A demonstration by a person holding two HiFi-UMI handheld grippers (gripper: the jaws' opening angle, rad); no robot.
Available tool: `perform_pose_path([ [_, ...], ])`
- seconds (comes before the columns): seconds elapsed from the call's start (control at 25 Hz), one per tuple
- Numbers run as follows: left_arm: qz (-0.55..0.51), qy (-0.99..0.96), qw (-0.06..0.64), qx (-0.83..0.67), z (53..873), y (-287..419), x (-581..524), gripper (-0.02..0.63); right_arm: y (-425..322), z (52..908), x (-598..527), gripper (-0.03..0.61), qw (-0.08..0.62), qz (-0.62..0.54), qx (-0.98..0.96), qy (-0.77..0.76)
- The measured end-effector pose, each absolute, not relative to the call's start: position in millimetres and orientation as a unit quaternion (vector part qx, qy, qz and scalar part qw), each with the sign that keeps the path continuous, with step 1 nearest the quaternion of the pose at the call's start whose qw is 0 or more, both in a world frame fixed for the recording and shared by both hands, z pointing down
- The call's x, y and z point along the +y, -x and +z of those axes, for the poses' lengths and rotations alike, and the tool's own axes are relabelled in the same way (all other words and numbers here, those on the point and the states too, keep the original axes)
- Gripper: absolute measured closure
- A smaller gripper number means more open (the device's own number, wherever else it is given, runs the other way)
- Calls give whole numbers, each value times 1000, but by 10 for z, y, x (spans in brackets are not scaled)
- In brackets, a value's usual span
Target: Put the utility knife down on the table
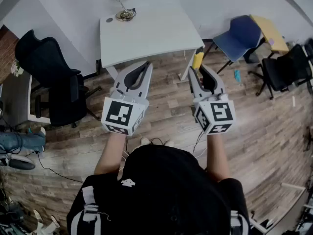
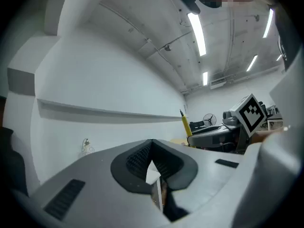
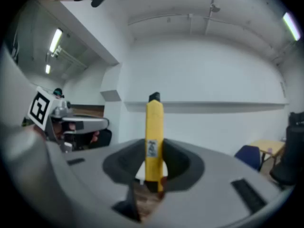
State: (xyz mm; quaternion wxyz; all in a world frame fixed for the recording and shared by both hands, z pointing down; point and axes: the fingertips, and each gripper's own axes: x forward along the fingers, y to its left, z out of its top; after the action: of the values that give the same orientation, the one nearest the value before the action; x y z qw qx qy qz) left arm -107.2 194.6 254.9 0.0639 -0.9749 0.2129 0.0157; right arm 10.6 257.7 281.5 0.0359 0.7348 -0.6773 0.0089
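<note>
Your left claw (image 1: 146, 65) is clenched shut on nothing, held level near the white table (image 1: 146, 28). Your right claw (image 1: 198, 68) grips the yellow utility knife (image 3: 154, 141) upright between its jaws, just off the table's right edge, not on it.

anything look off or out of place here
Nothing stands out. The yellow utility knife stands upright, clamped in the right gripper. Nothing looks spilled, tipped or damaged on the white table.

White table (image 1: 151, 33) bears coiled wire (image 1: 125, 14) (far edge).
</note>
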Motion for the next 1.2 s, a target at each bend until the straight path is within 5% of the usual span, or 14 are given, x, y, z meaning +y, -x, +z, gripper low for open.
perform_pose_path([
  [1.2, -15, 973, 54, 225, 2849, 367, 2415, 598, -747, 3152, 2965, 449, 27, 27, -713, -700],
])
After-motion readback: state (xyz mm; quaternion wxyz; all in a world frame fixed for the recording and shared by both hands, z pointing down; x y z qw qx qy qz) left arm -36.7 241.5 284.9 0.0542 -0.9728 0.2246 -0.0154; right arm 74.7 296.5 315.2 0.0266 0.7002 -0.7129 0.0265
